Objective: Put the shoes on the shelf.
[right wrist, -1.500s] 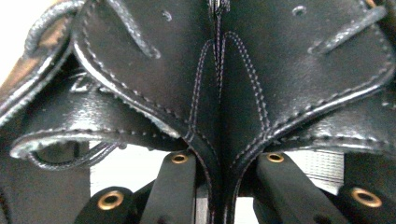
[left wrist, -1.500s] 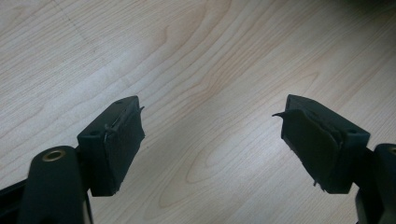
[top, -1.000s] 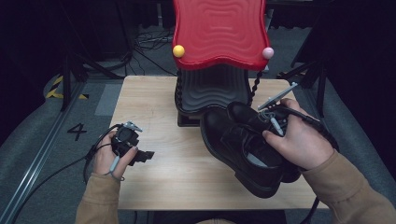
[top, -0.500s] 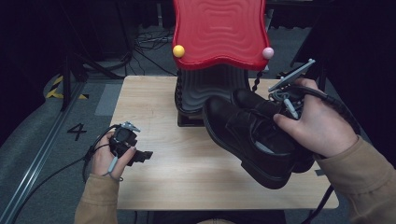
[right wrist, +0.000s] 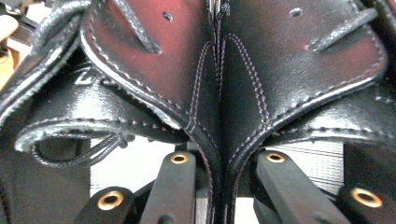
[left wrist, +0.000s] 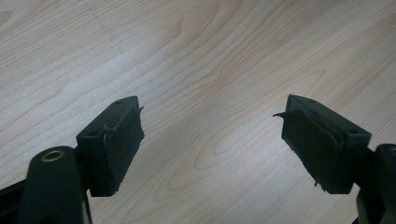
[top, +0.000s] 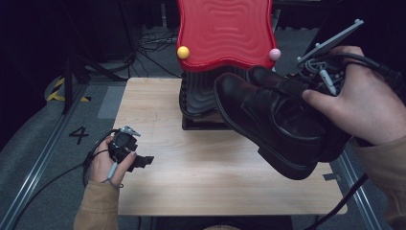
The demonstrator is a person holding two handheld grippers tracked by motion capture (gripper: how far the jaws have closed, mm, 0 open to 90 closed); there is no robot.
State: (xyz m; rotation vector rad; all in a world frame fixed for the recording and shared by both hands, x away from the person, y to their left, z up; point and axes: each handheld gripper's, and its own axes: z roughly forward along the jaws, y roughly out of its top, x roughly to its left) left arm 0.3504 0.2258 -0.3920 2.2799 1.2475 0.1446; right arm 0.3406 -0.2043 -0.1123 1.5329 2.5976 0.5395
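Jaws of right gripper (right wrist: 219, 186) clamped on inner collars of black dress shoes (top: 282, 120); pair raised off wooden table (top: 191, 177), carried nearer red rack (top: 225, 33). Left gripper (left wrist: 212, 140) wide open, empty, idle on table.

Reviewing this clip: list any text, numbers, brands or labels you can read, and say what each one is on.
"4": dark numeral on the grey floor, left of the wooden table.
Embossed lettering on the inner lining of the black shoes, in the right gripper view: too blurred to read.
Nothing else legible.
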